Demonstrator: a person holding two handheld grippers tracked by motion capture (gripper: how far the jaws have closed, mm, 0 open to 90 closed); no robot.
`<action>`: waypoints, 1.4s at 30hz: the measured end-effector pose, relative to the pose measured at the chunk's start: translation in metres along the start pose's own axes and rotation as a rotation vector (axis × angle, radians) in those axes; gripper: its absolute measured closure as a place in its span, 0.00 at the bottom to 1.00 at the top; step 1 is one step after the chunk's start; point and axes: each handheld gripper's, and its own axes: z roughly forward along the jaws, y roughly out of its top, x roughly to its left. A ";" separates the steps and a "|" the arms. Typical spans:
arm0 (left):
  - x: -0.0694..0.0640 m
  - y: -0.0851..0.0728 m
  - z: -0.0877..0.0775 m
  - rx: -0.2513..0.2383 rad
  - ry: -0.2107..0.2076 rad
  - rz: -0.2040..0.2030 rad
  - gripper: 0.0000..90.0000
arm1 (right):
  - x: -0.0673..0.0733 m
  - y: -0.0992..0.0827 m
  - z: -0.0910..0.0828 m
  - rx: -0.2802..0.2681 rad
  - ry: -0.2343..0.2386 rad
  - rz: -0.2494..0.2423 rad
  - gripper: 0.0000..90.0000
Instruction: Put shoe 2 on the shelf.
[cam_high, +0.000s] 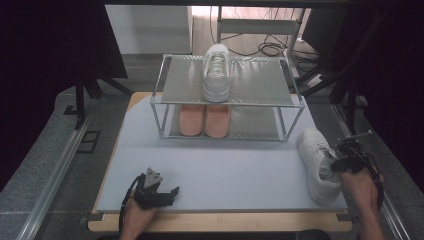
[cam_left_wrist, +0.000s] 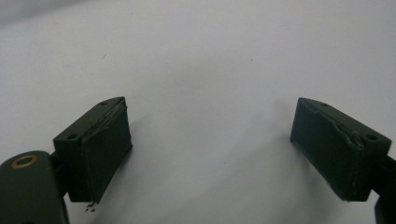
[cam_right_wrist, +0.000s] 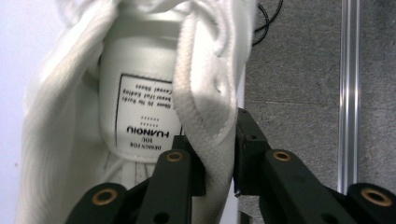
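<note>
My right gripper (cam_high: 334, 161) has its jaws clamped on the collar of the white sneaker (cam_high: 316, 162), which lies on the mat just right of the shoe rack (cam_high: 227, 100). My left gripper (cam_high: 167, 192) rests near the mat's front edge, well short of the rack, jaws spread wide with nothing between them.

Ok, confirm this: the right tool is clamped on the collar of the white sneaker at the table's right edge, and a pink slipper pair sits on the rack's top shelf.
Wrong shelf. The pink slipper pair sits on the metal rack's bottom shelf, as the high view shows. The right tool is indeed clamped on the white sneaker collar.
</note>
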 end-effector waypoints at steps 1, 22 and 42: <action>0.000 0.000 0.000 0.000 0.000 0.000 0.13 | -0.001 -0.002 -0.002 -0.005 0.005 -0.004 0.89; 0.000 0.000 0.000 -0.001 0.001 -0.001 0.13 | 0.071 -0.020 -0.054 -0.134 0.190 -0.298 0.90; 0.000 0.000 0.000 0.000 -0.001 0.001 0.13 | 0.176 0.038 0.003 -0.144 0.377 -0.487 0.89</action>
